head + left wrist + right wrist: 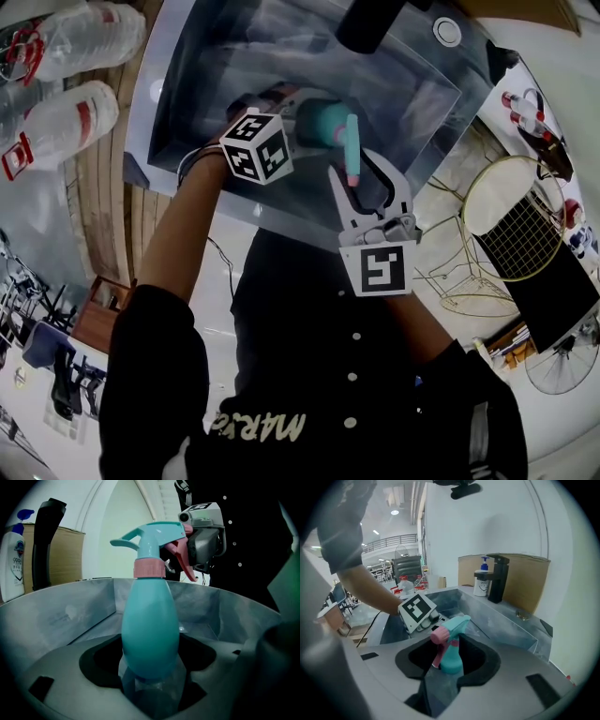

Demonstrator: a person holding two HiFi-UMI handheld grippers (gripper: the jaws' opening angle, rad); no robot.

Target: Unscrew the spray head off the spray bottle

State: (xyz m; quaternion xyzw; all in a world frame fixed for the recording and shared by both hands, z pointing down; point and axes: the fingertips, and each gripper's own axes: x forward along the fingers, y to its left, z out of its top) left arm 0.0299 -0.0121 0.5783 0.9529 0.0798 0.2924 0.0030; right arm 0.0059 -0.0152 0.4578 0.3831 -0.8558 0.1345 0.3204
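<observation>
**What sits around my work spot**

A grey steel sink point(202, 70) spreads out before me. On its rim stands a black faucet point(499, 577), with a white pump bottle point(481, 582) just beside it, both in front of a brown cardboard panel point(530, 581). A round fitting point(447, 31) sits near the sink's corner. Two big clear plastic bottles point(89, 37) rest on the wooden floor to one side, and a wire basket point(518, 220) on the other.

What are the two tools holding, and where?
The left tool grips the spray bottle by its lower body; the right tool grips the spray head.
</observation>
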